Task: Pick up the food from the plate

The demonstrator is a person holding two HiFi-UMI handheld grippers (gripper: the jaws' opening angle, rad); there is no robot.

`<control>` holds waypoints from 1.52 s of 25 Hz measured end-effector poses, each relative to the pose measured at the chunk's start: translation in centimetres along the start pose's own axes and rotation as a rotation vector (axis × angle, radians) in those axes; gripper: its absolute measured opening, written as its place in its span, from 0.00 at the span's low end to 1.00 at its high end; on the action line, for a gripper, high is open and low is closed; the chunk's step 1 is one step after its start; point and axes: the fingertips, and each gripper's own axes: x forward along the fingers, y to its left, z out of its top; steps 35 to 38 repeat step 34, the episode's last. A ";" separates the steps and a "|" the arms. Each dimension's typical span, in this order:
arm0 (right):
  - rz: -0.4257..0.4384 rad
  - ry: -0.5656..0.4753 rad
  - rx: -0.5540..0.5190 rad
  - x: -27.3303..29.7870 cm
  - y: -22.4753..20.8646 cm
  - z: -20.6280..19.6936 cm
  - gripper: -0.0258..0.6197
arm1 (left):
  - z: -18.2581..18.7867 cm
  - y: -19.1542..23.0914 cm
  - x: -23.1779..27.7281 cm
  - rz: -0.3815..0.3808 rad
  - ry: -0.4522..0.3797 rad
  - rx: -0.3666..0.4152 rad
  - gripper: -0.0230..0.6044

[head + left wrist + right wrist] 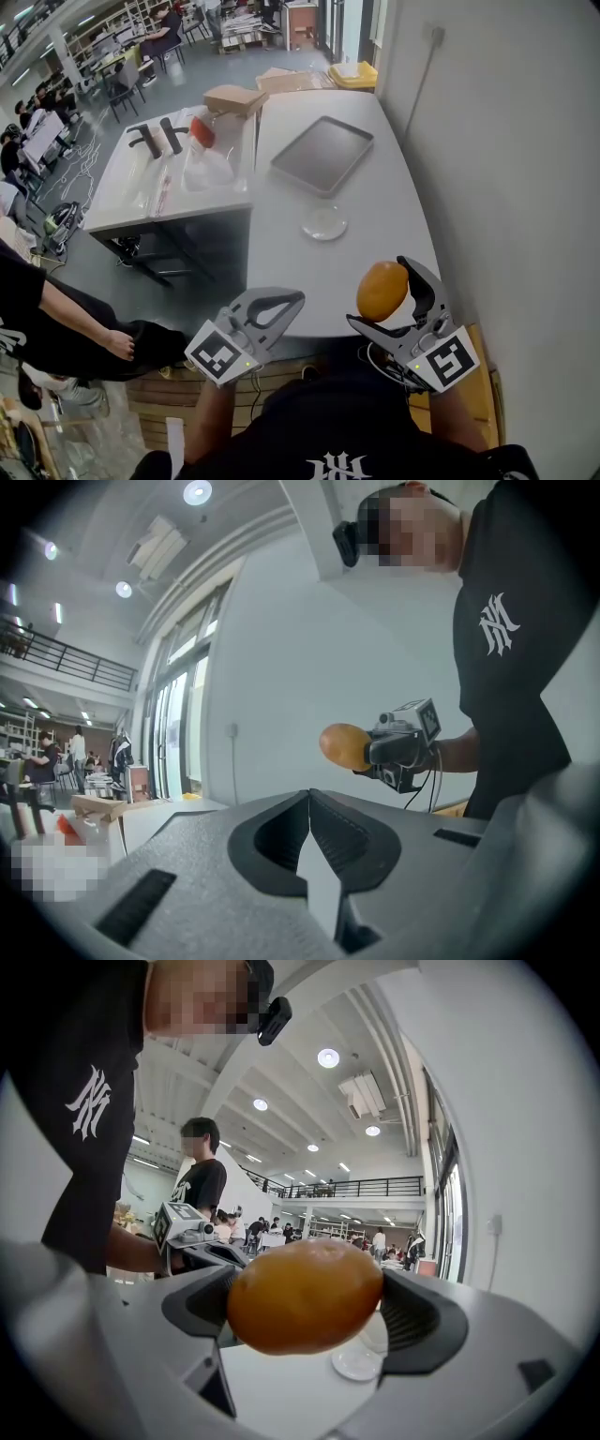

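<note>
Lifting looks finished: the right gripper (379, 292) clasps the round orange food (305, 1296), nearer than the small clear plate (324, 223); the left gripper (294, 298) is clenched, empty. Next: steady carrying.

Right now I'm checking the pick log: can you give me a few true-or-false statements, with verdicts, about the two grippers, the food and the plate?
1. The right gripper has its jaws closed on the orange round food, lifted off the table. True.
2. The small round plate has food on it. False: nothing lies on it.
3. The left gripper has its jaws together with nothing between them. True.
4. The grey metal tray lies nearer the person than the plate. False: it lies beyond the plate.
</note>
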 end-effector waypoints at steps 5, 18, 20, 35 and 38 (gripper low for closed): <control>0.020 -0.035 0.033 0.7 0.9 0.5 0.73 | -0.1 0.2 -0.4 -0.009 -0.006 0.011 0.04; 0.065 -0.072 0.072 0.2 1.8 1.7 0.73 | 0.2 -0.3 -1.5 0.020 0.007 0.011 0.04; 0.064 -0.072 0.077 -0.2 1.8 1.7 0.73 | 0.3 -0.7 -1.4 0.011 0.007 0.025 0.04; 0.054 -0.055 0.095 -1.1 2.0 1.6 0.73 | -0.3 -1.6 -1.0 -0.021 -0.008 0.034 0.04; 0.054 -0.055 0.095 -1.1 2.0 1.6 0.73 | -0.3 -1.6 -1.0 -0.021 -0.008 0.034 0.04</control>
